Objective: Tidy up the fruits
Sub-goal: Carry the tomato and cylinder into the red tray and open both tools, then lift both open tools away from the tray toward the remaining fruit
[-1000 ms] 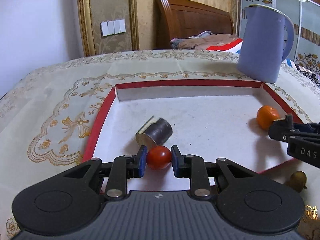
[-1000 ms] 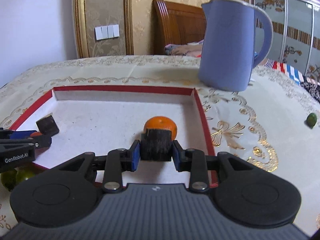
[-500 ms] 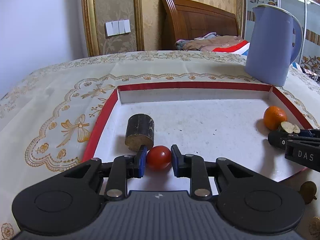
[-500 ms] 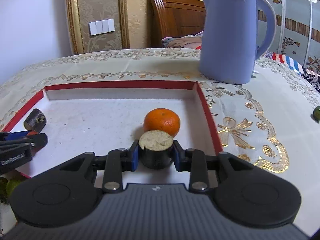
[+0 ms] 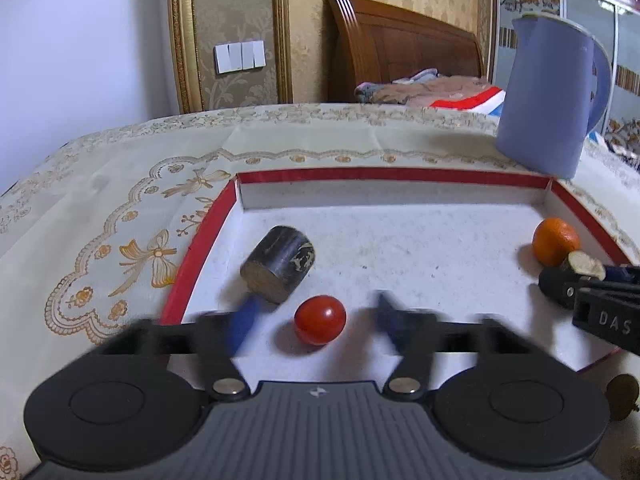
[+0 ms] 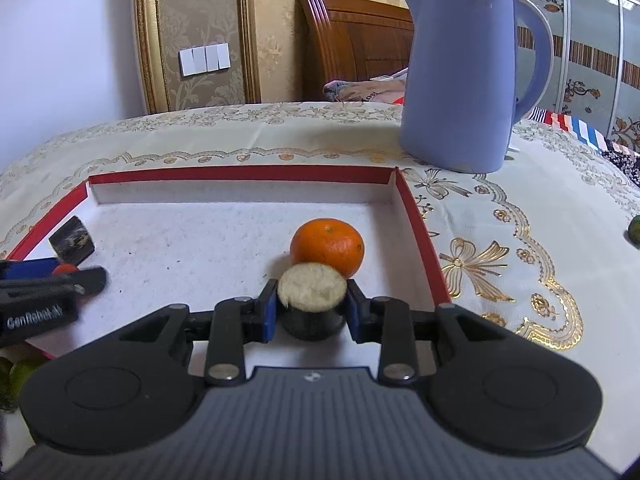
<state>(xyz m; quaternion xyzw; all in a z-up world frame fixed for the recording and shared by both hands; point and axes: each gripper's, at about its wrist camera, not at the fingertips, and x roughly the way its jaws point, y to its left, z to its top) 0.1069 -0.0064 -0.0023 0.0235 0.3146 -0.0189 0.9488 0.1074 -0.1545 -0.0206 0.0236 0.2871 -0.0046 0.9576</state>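
A red cherry tomato (image 5: 320, 320) lies on the white floor of the red-rimmed tray (image 5: 392, 176). It sits between the jaws of my left gripper (image 5: 316, 311), which are opening and blurred, and the pads are off it. A dark sugarcane piece (image 5: 278, 264) lies just beyond the tomato, to its left. My right gripper (image 6: 312, 308) is shut on a second sugarcane piece (image 6: 312, 286), pale cut end up, low over the tray floor. An orange (image 6: 327, 246) sits right behind it near the tray's right wall.
A blue kettle (image 6: 460, 68) stands on the patterned tablecloth behind the tray's right corner. A green fruit (image 6: 634, 232) lies far right on the cloth, green fruits (image 6: 20, 372) lie before the tray's left front, and a brown fruit (image 5: 620, 396) sits by its front right.
My left gripper's jaws have spread apart and let go of the tomato, which now rests on the tray floor. The right gripper keeps its hold on the sugarcane piece.
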